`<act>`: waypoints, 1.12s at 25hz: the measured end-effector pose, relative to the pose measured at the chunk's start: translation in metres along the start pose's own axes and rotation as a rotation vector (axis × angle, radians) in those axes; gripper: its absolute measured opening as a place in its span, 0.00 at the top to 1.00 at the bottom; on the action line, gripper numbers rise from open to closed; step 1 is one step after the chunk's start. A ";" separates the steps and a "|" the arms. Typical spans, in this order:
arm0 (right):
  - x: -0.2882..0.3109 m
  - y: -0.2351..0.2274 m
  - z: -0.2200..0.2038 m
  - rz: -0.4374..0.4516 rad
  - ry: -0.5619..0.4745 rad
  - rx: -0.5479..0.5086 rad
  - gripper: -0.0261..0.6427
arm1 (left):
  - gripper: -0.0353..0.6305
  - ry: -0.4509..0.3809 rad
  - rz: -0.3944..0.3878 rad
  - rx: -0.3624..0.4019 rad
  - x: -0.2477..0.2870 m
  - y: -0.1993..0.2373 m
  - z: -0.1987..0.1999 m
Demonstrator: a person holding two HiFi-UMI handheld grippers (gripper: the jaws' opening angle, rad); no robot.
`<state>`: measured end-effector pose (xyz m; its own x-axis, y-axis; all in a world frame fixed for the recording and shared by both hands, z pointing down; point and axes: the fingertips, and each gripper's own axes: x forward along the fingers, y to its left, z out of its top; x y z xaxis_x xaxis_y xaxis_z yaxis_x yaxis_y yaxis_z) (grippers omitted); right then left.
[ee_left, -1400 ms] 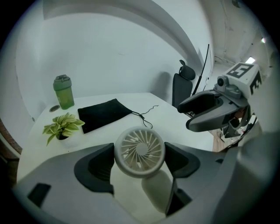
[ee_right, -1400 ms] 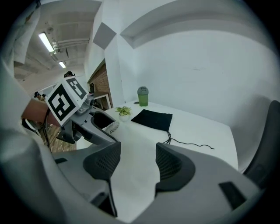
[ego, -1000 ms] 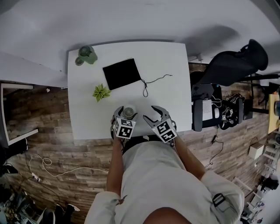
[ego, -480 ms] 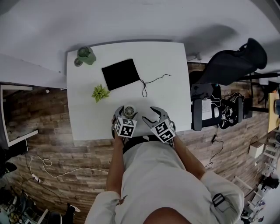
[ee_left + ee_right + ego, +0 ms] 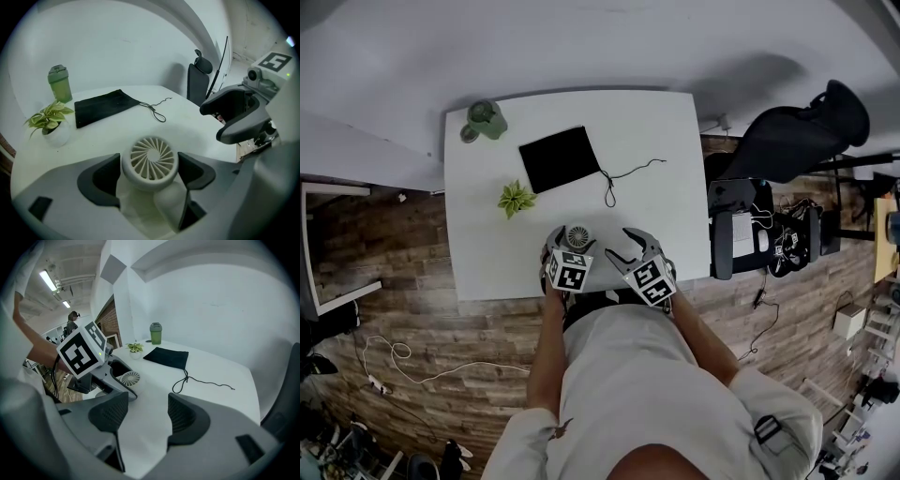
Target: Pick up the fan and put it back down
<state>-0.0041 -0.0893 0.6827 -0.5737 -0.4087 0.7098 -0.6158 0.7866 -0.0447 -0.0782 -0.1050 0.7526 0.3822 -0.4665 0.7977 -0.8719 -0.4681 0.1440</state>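
At the near edge of the white surface (image 5: pixel 661 131), the fan (image 5: pixel 151 159) stands between the pads of your left claw (image 5: pixel 150 171), which is opening and no longer presses it. Draw straight back and up so neither pad tips it. The edge is close. Your right claw (image 5: pixel 147 412) hangs spread and empty, just beside.

small white round-grilled fan (image 5: pixel 151 161), upright on white table (image 5: pixel 656 141)

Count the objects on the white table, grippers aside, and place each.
4: bottle at the far left corner, black pouch near the middle, potted plant by the left edge, fan at the near edge.
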 end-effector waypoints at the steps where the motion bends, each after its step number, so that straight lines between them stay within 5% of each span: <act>1: -0.001 0.000 0.001 -0.004 -0.006 0.002 0.56 | 0.37 -0.006 0.002 0.000 -0.002 0.000 0.001; 28: -0.102 -0.015 0.128 -0.241 -0.342 -0.034 0.57 | 0.49 -0.510 0.081 0.140 -0.181 0.020 0.126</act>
<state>-0.0055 -0.1187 0.5210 -0.5655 -0.7083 0.4225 -0.7391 0.6626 0.1215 -0.1261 -0.1250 0.5376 0.4459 -0.7946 0.4121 -0.8689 -0.4947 -0.0138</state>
